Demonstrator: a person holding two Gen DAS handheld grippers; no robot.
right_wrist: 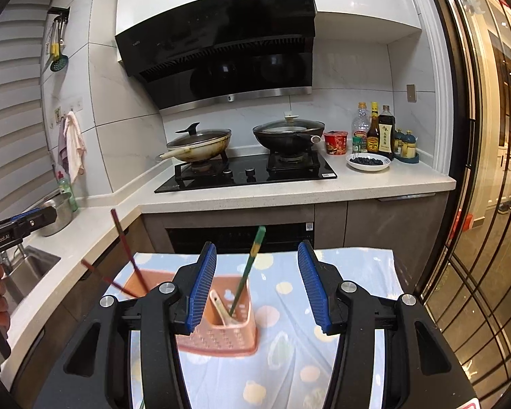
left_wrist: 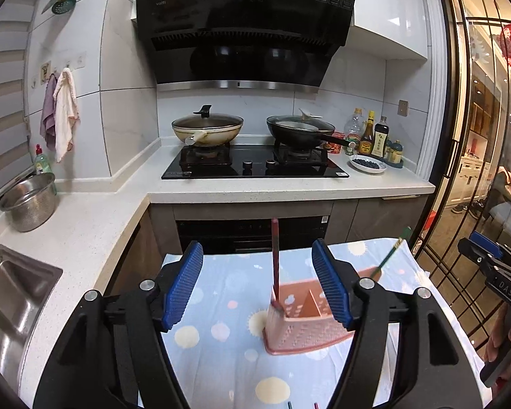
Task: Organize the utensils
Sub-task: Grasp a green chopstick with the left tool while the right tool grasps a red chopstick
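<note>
A pink perforated utensil holder point(left_wrist: 303, 323) stands on a small table with a blue patterned cloth point(left_wrist: 221, 293). A red chopstick point(left_wrist: 275, 259) stands upright in its left compartment and a green chopstick point(left_wrist: 390, 259) leans out to the right. My left gripper point(left_wrist: 257, 286) is open and empty just above the holder. In the right wrist view the holder point(right_wrist: 228, 327) holds the green chopstick point(right_wrist: 248, 269); red chopsticks point(right_wrist: 126, 248) lean at its left. My right gripper point(right_wrist: 257, 286) is open and empty. Chopstick tips point(left_wrist: 301, 404) show at the bottom edge.
Behind the table is an L-shaped white counter point(left_wrist: 289, 187) with a black gas hob, two lidded woks point(left_wrist: 207, 129), sauce bottles point(left_wrist: 374, 136) and a plate of dark berries point(left_wrist: 368, 165). A steel colander point(left_wrist: 29, 201) and sink point(left_wrist: 10, 293) lie left. A glass door point(left_wrist: 487, 136) is at right.
</note>
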